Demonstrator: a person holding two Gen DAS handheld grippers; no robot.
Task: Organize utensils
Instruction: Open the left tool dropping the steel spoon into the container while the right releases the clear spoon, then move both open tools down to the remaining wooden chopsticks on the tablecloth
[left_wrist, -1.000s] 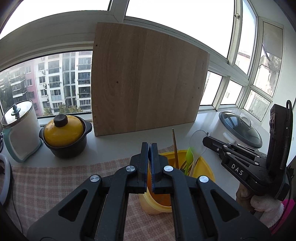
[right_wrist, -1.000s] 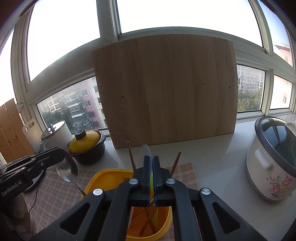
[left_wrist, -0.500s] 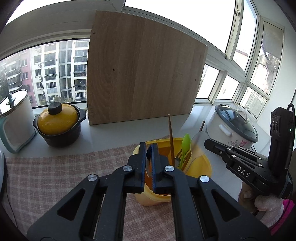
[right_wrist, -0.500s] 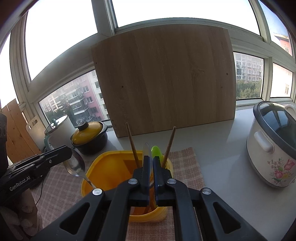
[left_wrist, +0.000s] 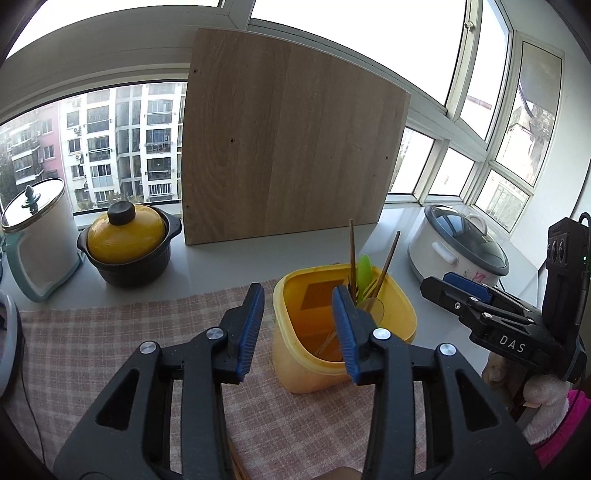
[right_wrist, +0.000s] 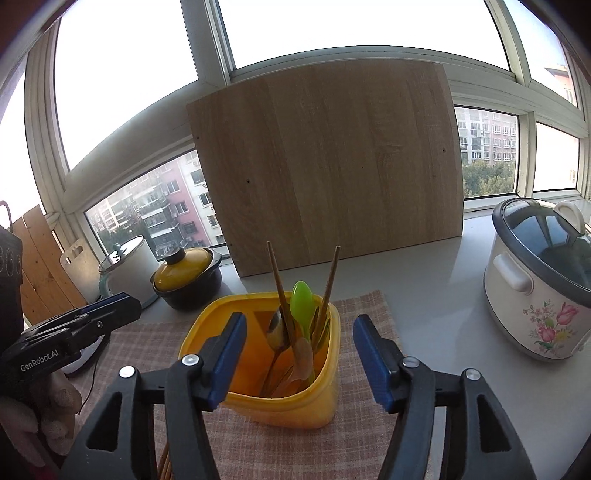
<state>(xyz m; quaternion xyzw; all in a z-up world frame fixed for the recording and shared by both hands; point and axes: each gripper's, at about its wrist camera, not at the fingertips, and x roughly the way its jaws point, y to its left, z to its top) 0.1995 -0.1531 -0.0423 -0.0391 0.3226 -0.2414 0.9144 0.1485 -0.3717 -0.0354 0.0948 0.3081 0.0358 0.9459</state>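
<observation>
**Both grippers stand open around the yellow holder**

The yellow container (right_wrist: 280, 369) stands upright on the checked cloth (left_wrist: 110, 350), set toward the cloth's far right corner, and serves as the landmark here. Inside it lean two wooden chopsticks (right_wrist: 277, 280), a green spoon (right_wrist: 303, 302), a metal spoon (right_wrist: 277, 332) and a fork (right_wrist: 320, 328), all gathered against its right-hand wall; the left half of its mouth shows bare orange floor.

The left gripper (left_wrist: 298, 328) hangs with its jaws spread wide and nothing between them. Its right finger overlaps the container's near rim in the left wrist view, while its left finger sits over bare cloth to the container's left. The right gripper (right_wrist: 299, 354) is likewise spread and empty, its two blue pads (right_wrist: 371, 354) flanking the container on either side without visibly touching the walls.

Behind the container, a strip of pale counter runs to the wooden board (right_wrist: 328, 166) leaning on the window. Left of the container and well apart sits the yellow-lidded pot (left_wrist: 127, 245); to its right, beyond the cloth's edge, stands the rice cooker (right_wrist: 539, 280). The cloth left of the container lies open.
</observation>
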